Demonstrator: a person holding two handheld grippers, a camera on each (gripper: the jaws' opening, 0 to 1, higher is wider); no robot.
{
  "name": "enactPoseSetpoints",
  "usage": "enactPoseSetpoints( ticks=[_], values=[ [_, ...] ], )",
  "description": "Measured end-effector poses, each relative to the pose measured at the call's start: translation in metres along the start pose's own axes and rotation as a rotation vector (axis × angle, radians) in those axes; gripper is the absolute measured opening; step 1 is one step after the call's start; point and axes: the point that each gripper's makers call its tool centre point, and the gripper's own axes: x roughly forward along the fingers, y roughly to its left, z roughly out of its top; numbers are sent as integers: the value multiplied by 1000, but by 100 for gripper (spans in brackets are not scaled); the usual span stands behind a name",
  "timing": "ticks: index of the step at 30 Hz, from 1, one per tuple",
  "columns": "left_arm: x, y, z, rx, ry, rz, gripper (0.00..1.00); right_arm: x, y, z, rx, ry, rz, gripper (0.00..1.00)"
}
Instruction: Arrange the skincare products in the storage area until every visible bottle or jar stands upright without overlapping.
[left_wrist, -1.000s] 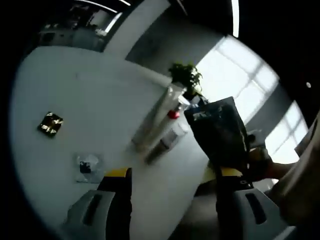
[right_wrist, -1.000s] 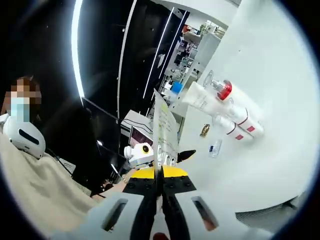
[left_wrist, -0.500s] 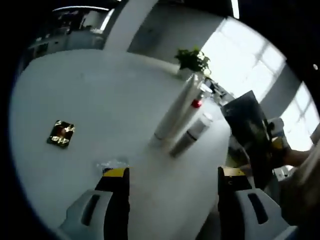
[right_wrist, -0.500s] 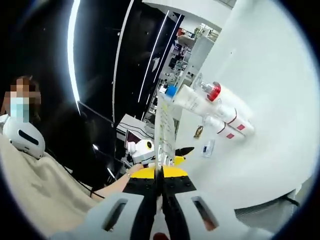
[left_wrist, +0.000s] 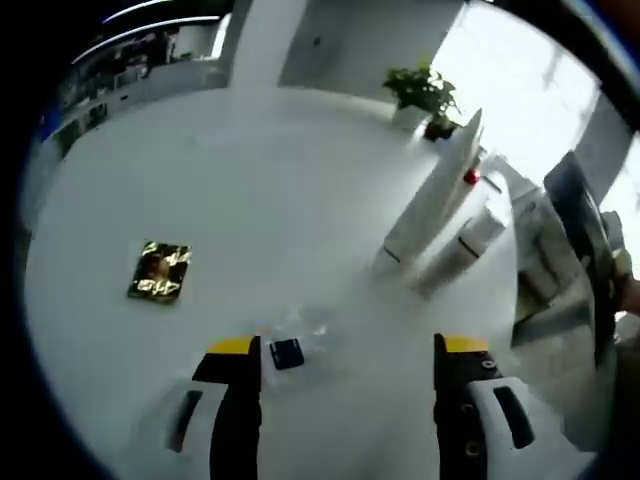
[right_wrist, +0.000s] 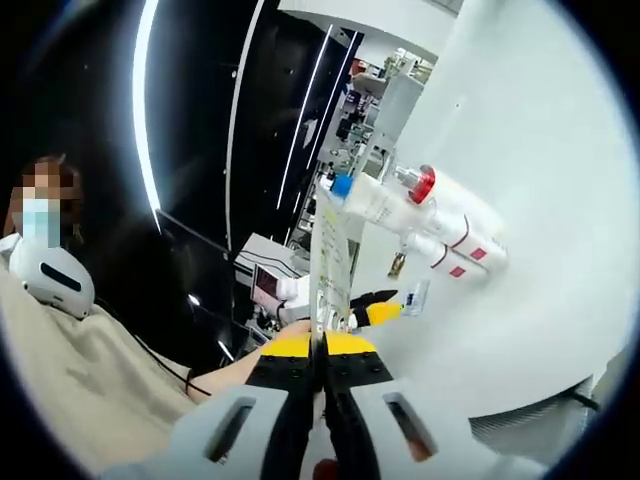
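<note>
Your left tool (left_wrist: 340, 350) is spread over the matte white bench (left_wrist: 250, 190). Left to right: crinkled gold sachet (left_wrist: 160, 272), clear sachet (left_wrist: 290, 345) blurred, white tube (left_wrist: 430, 195) and bottle (left_wrist: 470, 240) lying flat. Your right tool (right_wrist: 320, 352) is pinching a thin flat packet (right_wrist: 330, 265), edge-on, print unreadable.
</note>
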Motion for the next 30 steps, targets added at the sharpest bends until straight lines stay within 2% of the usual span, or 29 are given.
enactPoseSetpoints(
  ticks=[10, 19, 25, 30],
  values=[
    [15, 15, -5, 134, 67, 71, 44, 0, -3, -1, 0, 13, -8, 2],
    [19, 27, -11, 243, 113, 129, 35, 0, -4, -2, -3, 18, -8, 2],
    [16, 29, -13, 268, 120, 155, 35, 0, -4, -1, -1, 19, -8, 2],
    [6, 36, -23, 224, 138, 207, 36, 0, -4, -2, -5, 24, -8, 2]
  ],
)
